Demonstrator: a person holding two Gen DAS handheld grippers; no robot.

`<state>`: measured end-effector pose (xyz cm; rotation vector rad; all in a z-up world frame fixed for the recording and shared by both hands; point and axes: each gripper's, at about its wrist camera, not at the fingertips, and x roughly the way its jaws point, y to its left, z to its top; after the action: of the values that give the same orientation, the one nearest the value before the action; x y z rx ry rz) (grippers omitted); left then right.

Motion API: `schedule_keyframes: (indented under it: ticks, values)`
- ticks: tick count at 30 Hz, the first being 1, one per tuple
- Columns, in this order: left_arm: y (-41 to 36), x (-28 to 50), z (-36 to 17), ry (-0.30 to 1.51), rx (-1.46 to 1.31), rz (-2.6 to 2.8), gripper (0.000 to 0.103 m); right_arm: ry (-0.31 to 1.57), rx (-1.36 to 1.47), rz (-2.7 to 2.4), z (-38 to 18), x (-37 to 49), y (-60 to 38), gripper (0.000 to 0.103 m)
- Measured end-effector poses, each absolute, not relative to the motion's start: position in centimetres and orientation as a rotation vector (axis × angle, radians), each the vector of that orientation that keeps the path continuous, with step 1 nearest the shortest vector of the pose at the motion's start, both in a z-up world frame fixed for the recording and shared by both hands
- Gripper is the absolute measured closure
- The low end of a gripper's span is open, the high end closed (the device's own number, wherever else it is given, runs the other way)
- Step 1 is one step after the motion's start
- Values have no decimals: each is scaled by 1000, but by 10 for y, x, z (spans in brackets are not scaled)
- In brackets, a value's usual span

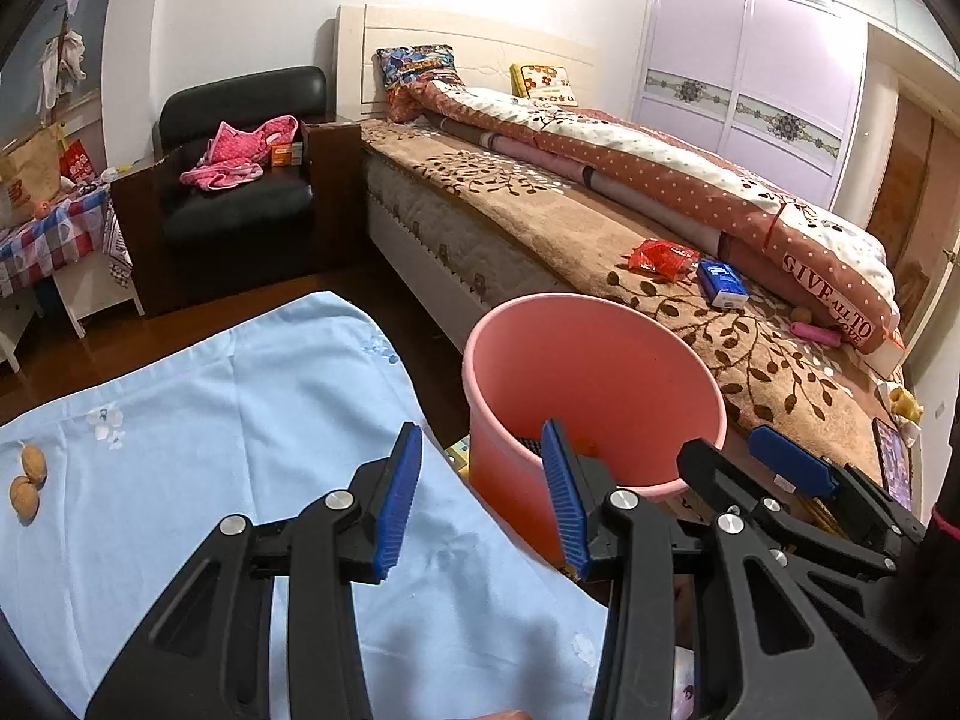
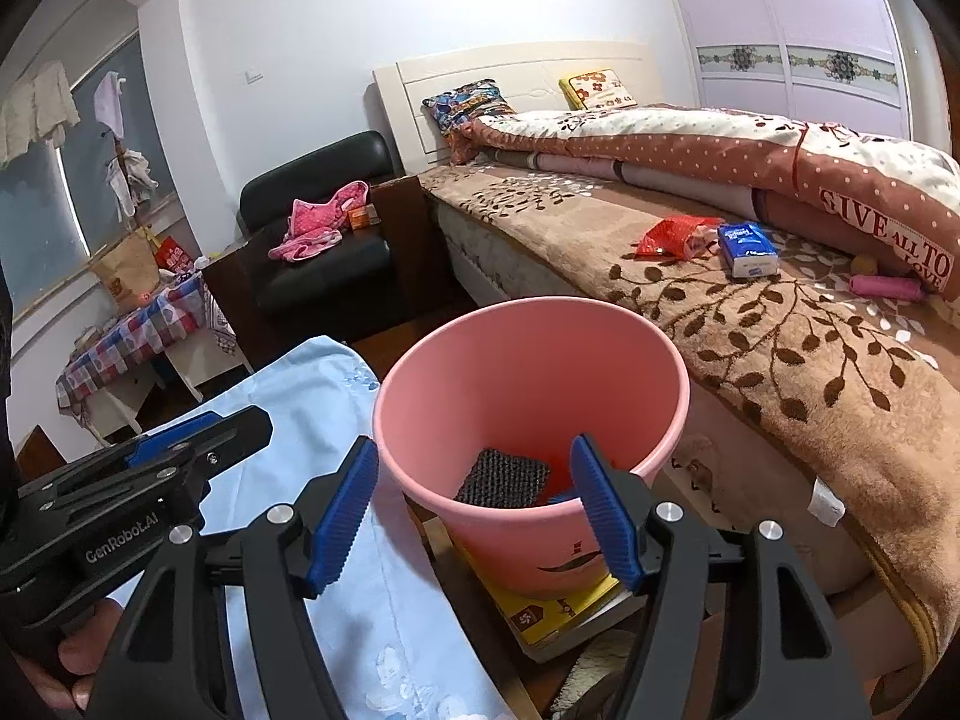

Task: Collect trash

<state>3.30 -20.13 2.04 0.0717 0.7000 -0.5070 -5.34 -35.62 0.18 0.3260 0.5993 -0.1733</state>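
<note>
Bedroom, pink bin (image 2: 531,420) between bed edge (image 2: 600,300) and blue cloth (image 1: 240,420), both tongs (image 1: 480,510) (image 2: 474,516) wide, empty.

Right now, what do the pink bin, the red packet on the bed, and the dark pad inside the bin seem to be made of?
Pink bin: likely moulded plastic, with smooth, thin walls and a soft sheen.
Red packet: probably plastic film or foil, crinkled and glossy.
Dark pad: looks like a coarse woven or mesh scouring pad, matte with a grid texture; the exact fibre is unclear.

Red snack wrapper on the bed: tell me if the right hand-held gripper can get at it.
Probably yes: the right hand-held gripper is open and empty, and the red snack wrapper lies uncovered beyond the pink bin.
</note>
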Motion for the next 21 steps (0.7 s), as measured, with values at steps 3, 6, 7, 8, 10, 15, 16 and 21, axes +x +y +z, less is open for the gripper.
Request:
schedule_keyframes:
  ticks: [3, 6, 7, 8, 10, 15, 16, 21]
  values:
    - [-197, 31, 21, 694, 70, -507, 61, 601, 317, -172, 2, -53, -355, 37]
    - [-195, 30, 21, 688, 72, -505, 61, 603, 311, -171, 2, -54, -351, 37]
    - [-195, 30, 22, 688, 71, -504, 61, 604, 309, -171, 2, -54, -351, 37]
    - [-194, 29, 22, 687, 69, -504, 61, 604, 307, -171, 3, -54, -350, 37]
    - [-192, 29, 22, 686, 67, -501, 61, 603, 301, -170, 4, -54, -348, 37]
    - [-190, 30, 22, 687, 64, -499, 61, 607, 292, -169, 3, -54, -347, 37]
    - [-189, 30, 22, 687, 64, -499, 61, 607, 292, -169, 3, -53, -347, 37]
    - [-188, 30, 21, 687, 62, -489, 61, 611, 288, -170, 2, -53, -347, 37]
